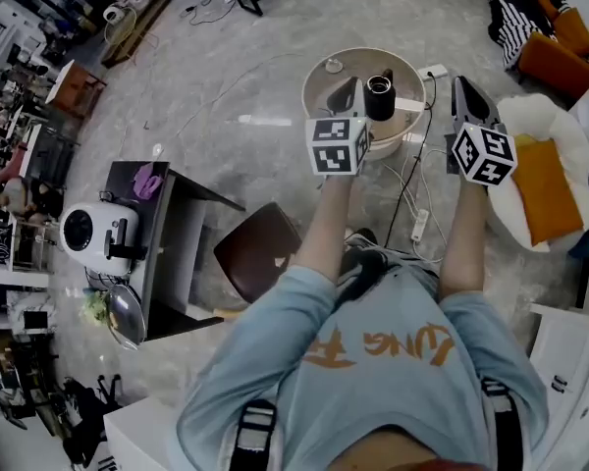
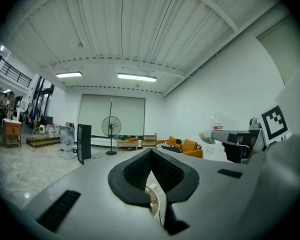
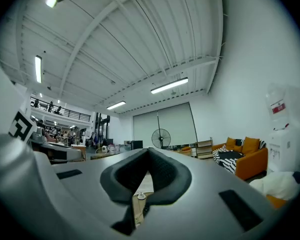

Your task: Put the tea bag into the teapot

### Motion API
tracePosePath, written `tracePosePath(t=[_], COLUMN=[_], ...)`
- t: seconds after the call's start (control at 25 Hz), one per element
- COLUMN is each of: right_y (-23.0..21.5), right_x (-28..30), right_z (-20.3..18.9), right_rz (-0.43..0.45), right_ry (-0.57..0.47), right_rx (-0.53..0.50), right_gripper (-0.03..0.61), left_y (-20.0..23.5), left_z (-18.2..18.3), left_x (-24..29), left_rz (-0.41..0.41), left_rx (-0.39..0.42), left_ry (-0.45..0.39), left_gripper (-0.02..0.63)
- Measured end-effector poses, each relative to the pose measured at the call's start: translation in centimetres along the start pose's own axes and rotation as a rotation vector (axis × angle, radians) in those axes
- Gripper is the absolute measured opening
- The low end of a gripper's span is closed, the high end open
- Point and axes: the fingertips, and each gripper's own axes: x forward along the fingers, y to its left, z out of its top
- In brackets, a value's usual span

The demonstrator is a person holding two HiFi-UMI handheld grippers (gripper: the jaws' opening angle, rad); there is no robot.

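Head view showed the task not yet begun. The left gripper (image 1: 349, 84) and right gripper (image 1: 459, 84) hung over the round table (image 1: 322, 91) at the upper centre of the frame. A dark vessel (image 1: 380, 96), likely the teapot, stood there. A small pale item (image 1: 332, 65) at the table's upper left may have been the tea bag, but it was too small to tell. Both gripper views showed jaws pressed together with nothing between them, and mostly ceiling and far room. Next, one pair would need to open and descend on the bag.
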Motion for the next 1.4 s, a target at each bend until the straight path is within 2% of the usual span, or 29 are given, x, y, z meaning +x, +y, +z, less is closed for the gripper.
tracePosePath(t=[0.16, 0.32, 0.44, 0.6, 0.8, 0.96, 1.24, 1.4], right_y=[1.9, 2.3, 0.6, -0.8, -0.7, -1.4, -1.4, -1.7], right_x=[1.7, 2.8, 3.0, 4.7, 6.4, 9.2, 15.4, 20.1], right_z=[-1.7, -2.4, -2.2, -2.4, -2.6, -4.4, -7.9, -10.6], right_rz=[0.049, 0.066, 0.033, 0.017, 0.058, 0.061, 0.054, 0.038], right_ry=[0.032, 0.045, 0.038, 0.032, 0.002, 0.024, 0.024, 0.073], right_rx=[0.036, 0.023, -0.011, -0.007, -0.023, -0.010, 0.077, 0.106], right_gripper=[0.012, 0.012, 0.012, 0.012, 0.012, 0.012, 0.012, 0.012], left_y=[1.8, 3.2, 3.3, 4.2, 4.5, 5.0, 9.7, 12.3], left_z=[0.0, -0.8, -1.1, -1.0, -0.9, -0.5, -3.8, -6.4], left_x=[-0.7, 0.2, 1.1, 3.3, 6.4, 9.0, 14.4, 18.6], left_rz=[0.035, 0.053, 0.042, 0.034, 0.010, -0.009, 0.007, -0.004], left_rx=[-0.003, -0.018, -0.022, -0.033, -0.044, -0.026, -0.050, -0.073], left_ry=[-0.006, 0.010, 0.008, 0.002, 0.005, -0.003, 0.087, 0.154], left_gripper=[0.025, 0.025, 0.025, 0.025, 0.025, 0.025, 0.025, 0.025])
